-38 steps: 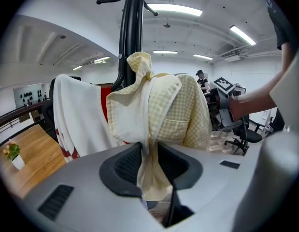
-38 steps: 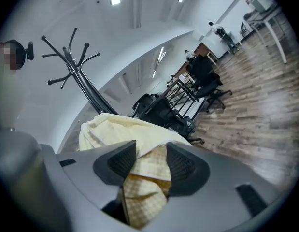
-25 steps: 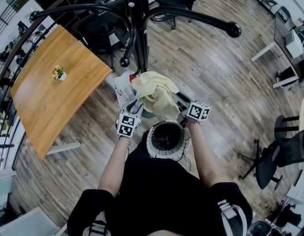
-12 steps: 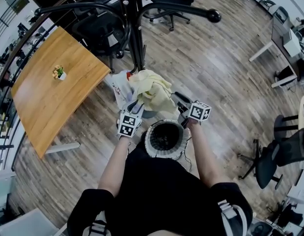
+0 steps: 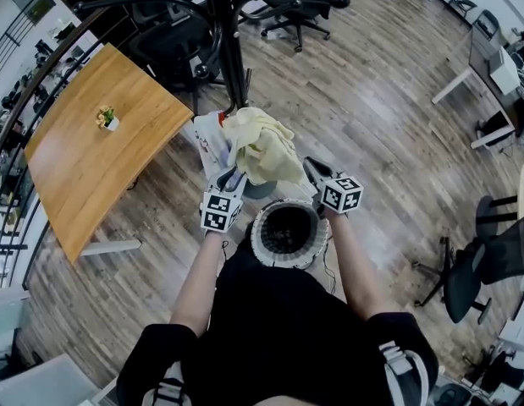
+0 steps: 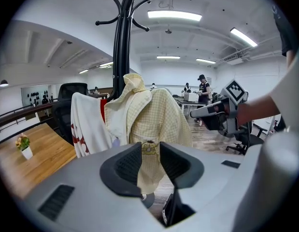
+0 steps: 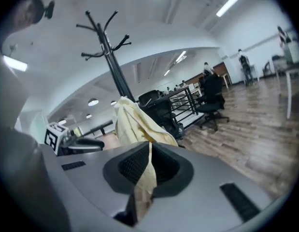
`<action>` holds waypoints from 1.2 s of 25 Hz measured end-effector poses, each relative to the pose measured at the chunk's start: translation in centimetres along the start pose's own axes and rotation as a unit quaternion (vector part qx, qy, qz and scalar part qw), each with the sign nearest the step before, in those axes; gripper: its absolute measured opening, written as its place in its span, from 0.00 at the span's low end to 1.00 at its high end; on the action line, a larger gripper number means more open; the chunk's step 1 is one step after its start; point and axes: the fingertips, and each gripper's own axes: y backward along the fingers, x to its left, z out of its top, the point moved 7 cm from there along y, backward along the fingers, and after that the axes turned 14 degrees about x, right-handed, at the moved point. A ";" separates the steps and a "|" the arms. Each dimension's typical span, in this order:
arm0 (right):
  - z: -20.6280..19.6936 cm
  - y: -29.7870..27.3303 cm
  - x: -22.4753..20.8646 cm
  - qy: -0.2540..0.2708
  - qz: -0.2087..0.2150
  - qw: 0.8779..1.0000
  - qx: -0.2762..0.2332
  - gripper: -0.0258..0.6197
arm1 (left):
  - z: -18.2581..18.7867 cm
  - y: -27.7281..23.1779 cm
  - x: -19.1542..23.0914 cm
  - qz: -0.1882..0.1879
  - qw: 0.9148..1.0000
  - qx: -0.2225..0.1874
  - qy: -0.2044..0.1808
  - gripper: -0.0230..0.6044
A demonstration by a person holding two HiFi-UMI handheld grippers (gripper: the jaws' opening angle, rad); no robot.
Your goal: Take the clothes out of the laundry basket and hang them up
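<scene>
The right tool (image 7: 149,151) has just been closing: a second ago it stood wide beside the cloth, and now its jaws are nearly together, pinching an edge of the yellow shirt (image 5: 262,146) between the pads. The left tool (image 6: 150,153) is as it was, narrowly parted and clamped on the shirt's checked front. The shirt is out of the laundry basket (image 5: 260,235) and hangs bunched between the two tools at the foot of the coat stand (image 5: 228,49), on the person's side of it, as it did a second ago.

A white garment (image 6: 89,124) with red marks already hangs on the stand, just beside the shirt on its left. Further left of the stand the wooden counter (image 5: 84,167) pushes a corner in close, with a small potted plant (image 5: 107,118) on top. Behind the stand sit black office chairs (image 5: 291,7). To the right of the stand the plank floor (image 5: 380,117) lies open. The stand's curved hooks (image 6: 139,13) spread above the shirt
</scene>
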 end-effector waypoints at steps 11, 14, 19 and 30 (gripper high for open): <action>-2.3 3.1 3.5 0.166 -0.056 0.984 0.042 0.05 | -1.1 3.3 -2.8 -0.006 1.000 -0.011 0.002 0.11; -3.6 3.5 4.1 0.197 -0.056 0.976 0.069 0.05 | -1.6 3.9 -4.1 -0.013 1.000 -0.010 -0.004 0.09; -5.3 4.1 5.4 0.220 -0.049 0.971 0.083 0.05 | -2.6 5.4 -5.2 -0.009 1.000 -0.013 -0.005 0.09; -7.4 5.1 7.2 0.251 -0.042 0.962 0.095 0.05 | -4.8 7.6 -6.4 0.006 1.000 -0.010 0.008 0.08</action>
